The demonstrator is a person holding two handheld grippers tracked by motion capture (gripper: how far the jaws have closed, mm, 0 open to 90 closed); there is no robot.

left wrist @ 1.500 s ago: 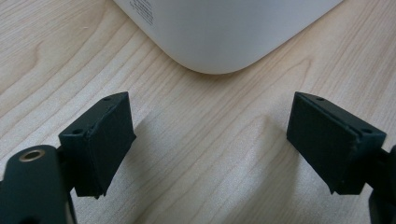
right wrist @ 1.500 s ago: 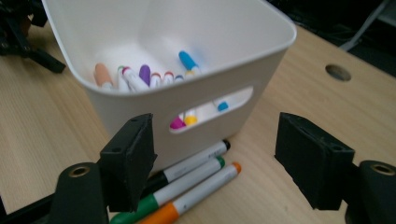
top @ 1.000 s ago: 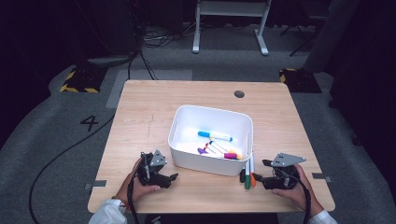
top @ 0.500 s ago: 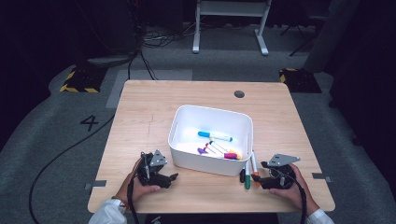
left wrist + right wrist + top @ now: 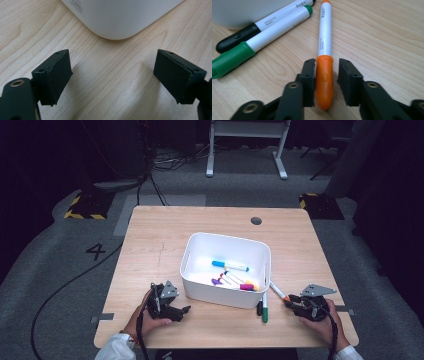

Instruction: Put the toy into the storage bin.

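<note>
Markers go into the bin; three remain on the tabletop (image 5: 150, 245).
The right gripper (image 5: 326, 75) jaws have just been closing around the orange marker (image 5: 324, 62), a gap showing on one side; green marker (image 5: 262, 40) and black marker (image 5: 257, 27) lie beside the bin (image 5: 225, 292). Left gripper (image 5: 112, 75) jaws are released.

table: wooden (image 5: 150, 240) | floor mark: "4" (image 5: 95, 251) | white stand (image 5: 246, 145) beyond table

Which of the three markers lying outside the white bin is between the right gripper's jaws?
The orange-capped marker; the right gripper straddles its cap. The green marker and black marker lie untouched beside it.
</note>
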